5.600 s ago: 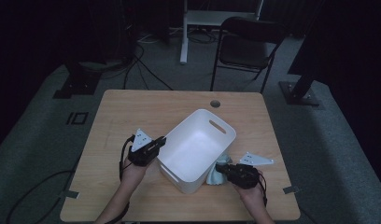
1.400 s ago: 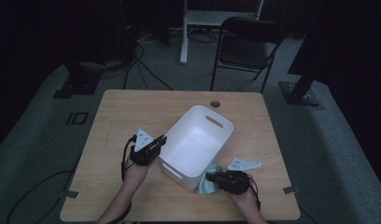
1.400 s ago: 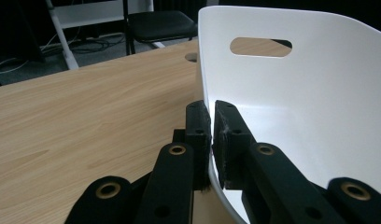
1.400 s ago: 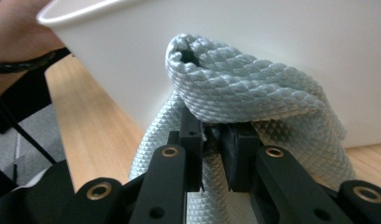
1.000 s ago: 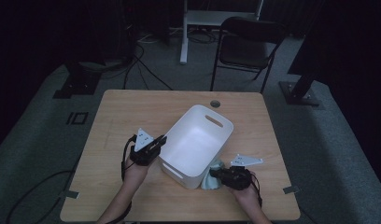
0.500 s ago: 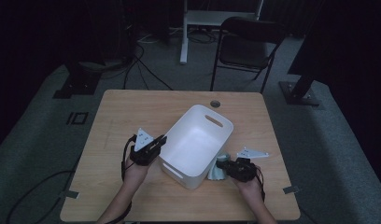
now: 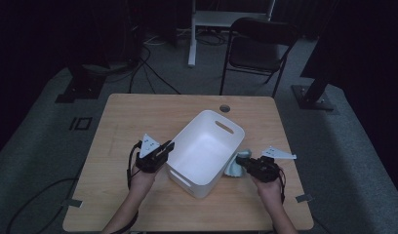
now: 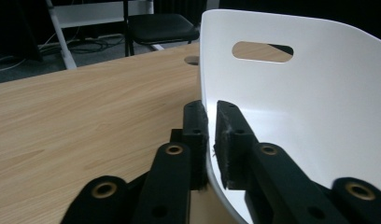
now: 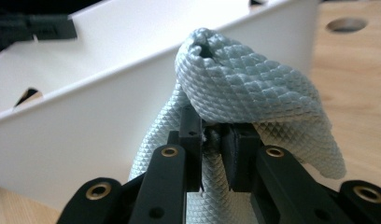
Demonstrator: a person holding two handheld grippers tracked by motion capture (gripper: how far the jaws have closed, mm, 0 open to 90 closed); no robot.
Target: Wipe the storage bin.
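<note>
A white plastic bin [image 7: 207, 146] with handle slots lies slantwise in the middle of the wooden table [image 7: 119, 122]. My left gripper [image 7: 164, 148] is shut on the bin's left wall [image 8: 208, 140], one jaw outside and one inside. My right gripper [image 7: 240, 161] is shut on a pale blue-grey textured cloth [image 9: 244, 93], bunched up against the bin's right outer wall [image 9: 86, 135]. In the high view the cloth [image 7: 232, 168] rests at the bin's lower right side.
A round cable hole [image 7: 225, 107] sits in the table near its far edge. A black chair [image 7: 258, 46] and a white stand [image 7: 192, 29] are behind the table. Bare tabletop lies to the left and far side of the bin.
My right gripper with the cloth dipped toward the bin's near corner, then swung back right and up along the bin's right wall. The left gripper and bin stayed put.
</note>
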